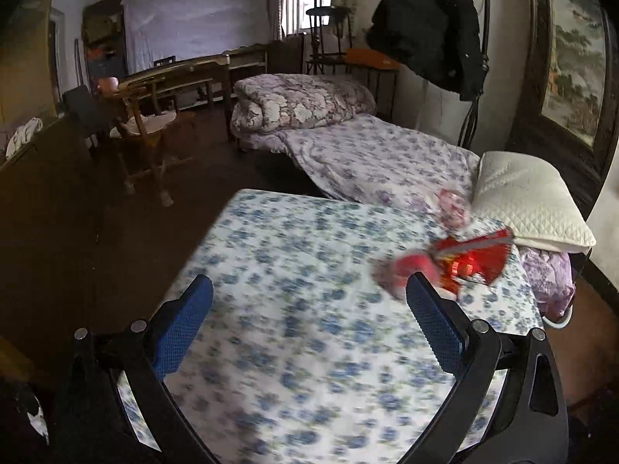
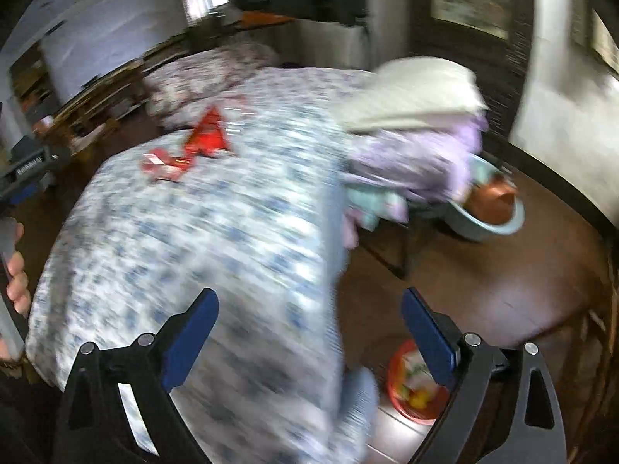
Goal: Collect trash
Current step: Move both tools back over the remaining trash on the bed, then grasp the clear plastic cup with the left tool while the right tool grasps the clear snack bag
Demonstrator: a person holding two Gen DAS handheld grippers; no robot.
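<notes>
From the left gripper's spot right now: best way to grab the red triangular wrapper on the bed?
Take the red triangular wrapper by its raised upper edge, the lighter sealed strip nearest the white pillow. It seems to sit crumpled and partly lifted off the blue floral sheet, so that edge likely offers something to pinch. Come in from the left gripper side, forward and right, jaws open, straddling the edge. Blur hides finer detail.

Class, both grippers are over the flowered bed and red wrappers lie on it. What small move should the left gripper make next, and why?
Probably ease the left gripper forward and a little right toward the red wrapper. Its jaws stand wide open and empty, and the wrapper lies on the blue-flowered sheet just past its right fingertip, near the white pillow. The right gripper is also open but sits farther from the wrappers.
</notes>
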